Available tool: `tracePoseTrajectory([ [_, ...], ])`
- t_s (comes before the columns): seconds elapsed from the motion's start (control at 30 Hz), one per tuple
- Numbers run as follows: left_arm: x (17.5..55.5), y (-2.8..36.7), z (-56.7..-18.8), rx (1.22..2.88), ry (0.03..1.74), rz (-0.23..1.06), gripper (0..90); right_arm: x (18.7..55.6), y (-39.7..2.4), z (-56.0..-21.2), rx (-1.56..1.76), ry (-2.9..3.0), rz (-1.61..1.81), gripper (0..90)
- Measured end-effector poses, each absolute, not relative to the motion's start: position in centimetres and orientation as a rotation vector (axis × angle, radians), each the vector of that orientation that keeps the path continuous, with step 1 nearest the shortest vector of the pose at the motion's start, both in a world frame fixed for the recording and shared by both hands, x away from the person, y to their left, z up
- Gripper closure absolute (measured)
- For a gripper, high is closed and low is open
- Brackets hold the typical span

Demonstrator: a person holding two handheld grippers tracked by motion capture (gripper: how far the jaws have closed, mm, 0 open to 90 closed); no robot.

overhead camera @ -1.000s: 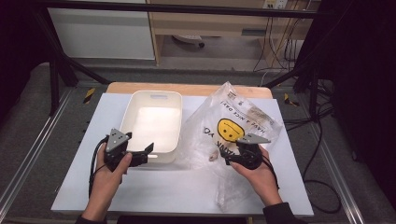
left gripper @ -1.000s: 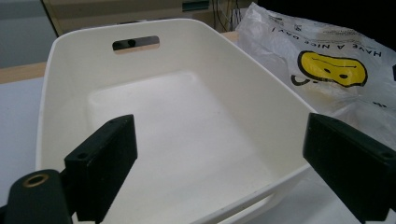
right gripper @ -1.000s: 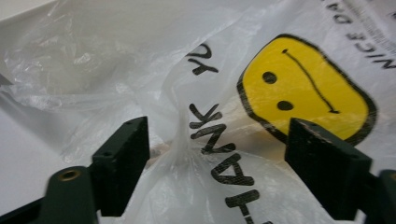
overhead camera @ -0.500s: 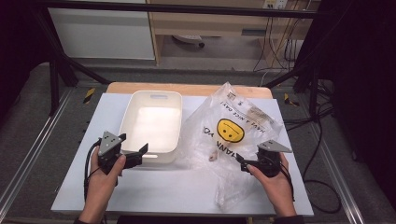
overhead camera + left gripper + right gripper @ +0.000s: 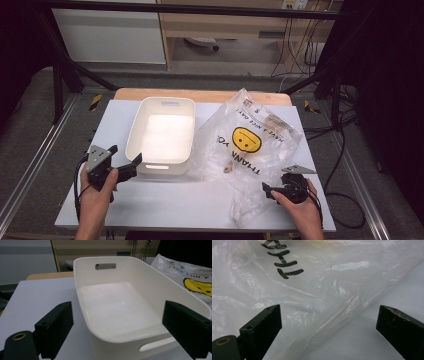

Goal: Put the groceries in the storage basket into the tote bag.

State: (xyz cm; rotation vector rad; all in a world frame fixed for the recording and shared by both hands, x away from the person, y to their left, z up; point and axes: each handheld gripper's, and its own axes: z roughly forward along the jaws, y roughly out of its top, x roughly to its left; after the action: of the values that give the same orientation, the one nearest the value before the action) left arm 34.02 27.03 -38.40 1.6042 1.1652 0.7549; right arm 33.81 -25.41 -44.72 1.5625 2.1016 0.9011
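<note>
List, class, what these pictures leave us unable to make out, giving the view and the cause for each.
- Contents of the plastic bag: high view, crinkled film and glare hide all but a small pale item, too small to identify.
- Label on the bag: high view, print too small.
- Bag's lettering: right gripper view, cut off by the top edge.
- White bin's near right corner: left gripper view, behind the hand-held gripper's jaw.

A white bin [image 5: 165, 135] sits on the pale surface [image 5: 165, 205], handle slots at both ends. Just right of it lies a crinkled clear bag [image 5: 250, 145] with a yellow smiley print.
</note>
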Motion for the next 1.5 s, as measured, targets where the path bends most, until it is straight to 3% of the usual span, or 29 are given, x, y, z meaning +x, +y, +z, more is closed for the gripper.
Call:
tracePoseTrajectory([
  [0.33, 34.1, 28.5, -39.5, 1.584, 1.226, 0.746, 10.2, 34.4, -24.0, -45.5, 1.510, 2.149, 0.829, 12.1],
  [0.37, 34.1, 28.5, -39.6, 1.585, 1.226, 0.750, 10.2, 34.4, -23.5, -45.4, 1.482, 2.153, 0.813, 18.9],
  [0.43, 34.2, 28.5, -39.7, 1.581, 1.228, 0.748, 10.3, 34.3, -23.5, -45.4, 1.471, 2.151, 0.826, 23.9],
  [0.47, 34.2, 28.5, -39.7, 1.583, 1.230, 0.751, 10.3, 34.3, -23.5, -45.3, 1.454, 2.145, 0.849, 37.6],
  [0.5, 34.2, 28.5, -39.7, 1.583, 1.230, 0.751, 10.4, 34.3, -23.5, -45.3, 1.454, 2.145, 0.849, 37.6],
  [0.57, 34.2, 28.5, -39.8, 1.586, 1.230, 0.753, 10.4, 34.3, -23.6, -45.2, 1.441, 2.142, 0.872, 57.6],
  [0.6, 34.2, 28.5, -39.8, 1.586, 1.232, 0.755, 10.4, 34.3, -23.6, -45.2, 1.441, 2.142, 0.872, 57.6],
  [0.63, 34.3, 28.4, -39.9, 1.594, 1.230, 0.754, 10.5, 34.4, -23.5, -45.2, 1.431, 2.155, 0.880, 66.6],
  [0.87, 34.3, 28.3, -40.0, 1.591, 1.233, 0.762, 10.9, 34.8, -23.4, -45.0, 1.404, 2.194, 0.904, 89.8],
  [1.5, 34.3, 28.3, -40.1, 1.596, 1.229, 0.746, 10.9, 34.0, -27.0, -44.2, 1.450, 2.146, 0.918, 90.0],
])
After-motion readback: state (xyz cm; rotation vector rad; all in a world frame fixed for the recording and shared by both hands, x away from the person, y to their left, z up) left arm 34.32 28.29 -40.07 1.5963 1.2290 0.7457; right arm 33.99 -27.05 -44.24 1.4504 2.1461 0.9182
